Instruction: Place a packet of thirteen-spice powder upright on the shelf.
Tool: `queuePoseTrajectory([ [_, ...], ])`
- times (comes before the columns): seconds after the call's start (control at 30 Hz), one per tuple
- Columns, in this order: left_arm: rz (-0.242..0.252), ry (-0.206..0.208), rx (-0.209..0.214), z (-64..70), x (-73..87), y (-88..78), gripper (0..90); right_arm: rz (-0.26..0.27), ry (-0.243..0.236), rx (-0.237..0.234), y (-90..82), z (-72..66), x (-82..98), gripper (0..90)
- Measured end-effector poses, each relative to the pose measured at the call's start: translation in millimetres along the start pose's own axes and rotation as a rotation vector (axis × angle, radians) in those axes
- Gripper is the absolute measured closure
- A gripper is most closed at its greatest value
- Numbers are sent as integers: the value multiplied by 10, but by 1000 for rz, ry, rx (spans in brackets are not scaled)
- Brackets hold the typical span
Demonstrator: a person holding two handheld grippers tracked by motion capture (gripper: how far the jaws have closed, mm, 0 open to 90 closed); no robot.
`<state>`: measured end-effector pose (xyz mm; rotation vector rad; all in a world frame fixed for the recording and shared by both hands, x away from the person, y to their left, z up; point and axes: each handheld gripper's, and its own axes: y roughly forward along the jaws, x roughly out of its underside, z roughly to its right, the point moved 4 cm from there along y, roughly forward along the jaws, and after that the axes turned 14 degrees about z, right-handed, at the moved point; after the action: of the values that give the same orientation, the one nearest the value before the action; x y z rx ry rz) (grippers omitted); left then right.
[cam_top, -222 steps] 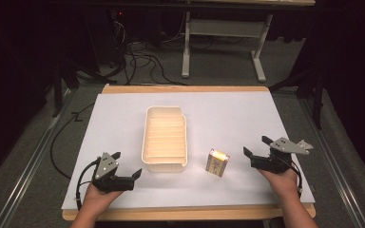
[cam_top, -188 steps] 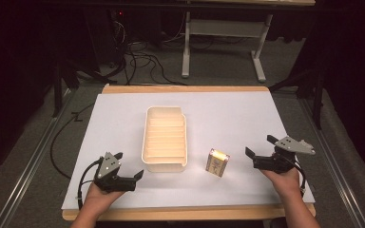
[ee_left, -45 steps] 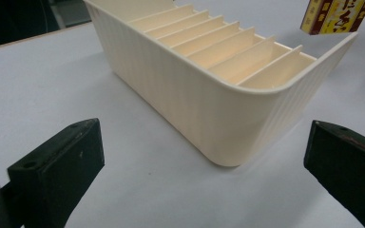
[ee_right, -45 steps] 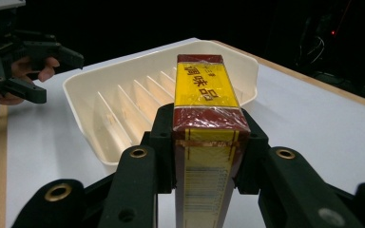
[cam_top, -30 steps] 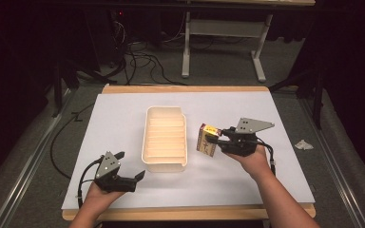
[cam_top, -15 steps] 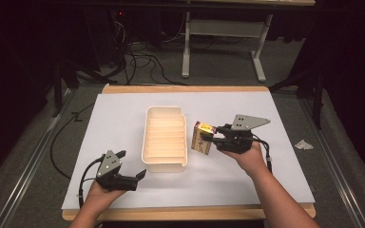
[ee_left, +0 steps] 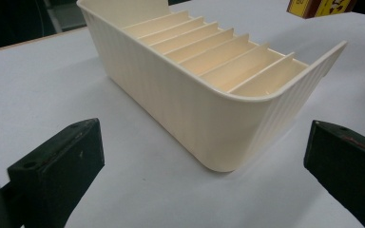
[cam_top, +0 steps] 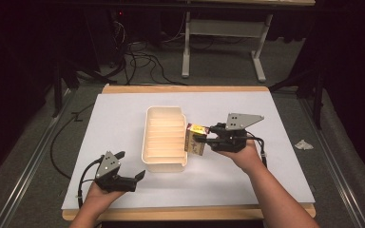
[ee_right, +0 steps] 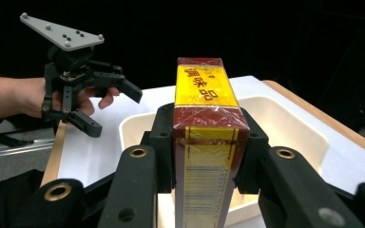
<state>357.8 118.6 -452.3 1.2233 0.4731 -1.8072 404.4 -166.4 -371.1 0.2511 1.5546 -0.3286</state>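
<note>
A wooden table (cam_top: 185, 89) carries a large white sheet (cam_top: 275, 156) that covers nearly all of its top, leaving a thin wood strip along the far and near edges. Near the middle of the sheet stands a cream plastic bin (cam_top: 165, 138), long and narrow, with low dividers across its floor that split it into slots. Open white surface lies on every side of the bin, widest to its left and right.

The right gripper (cam_top: 208, 139), held in the person's right hand (cam_top: 241, 153), is clamped on a small red and yellow carton (cam_top: 196, 139) with a barcode on one end. The carton is held upright and off the table, just at the bin's right wall; in the right gripper view (ee_right: 204, 128) it sits over that rim.

The left gripper (cam_top: 132, 176) rests near the front left part of the sheet, in the person's left hand (cam_top: 97, 194), jaws spread wide and holding nothing. It points at the bin's near corner (ee_left: 228, 123), with bare sheet between them.

A small crumpled scrap (cam_top: 303, 144) lies on the floor beyond the table's right edge.
</note>
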Motion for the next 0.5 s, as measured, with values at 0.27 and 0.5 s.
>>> queuePoseTrajectory([
  [0.27, 1, 1, -3, -3, 1, 7, 2, 4, 14, -50, 126, -65, 22, 680],
  [0.5, 1, 2, 1, 9, 0, -3, 2, 0, 8, -74, 221, -106, 39, 680],
])
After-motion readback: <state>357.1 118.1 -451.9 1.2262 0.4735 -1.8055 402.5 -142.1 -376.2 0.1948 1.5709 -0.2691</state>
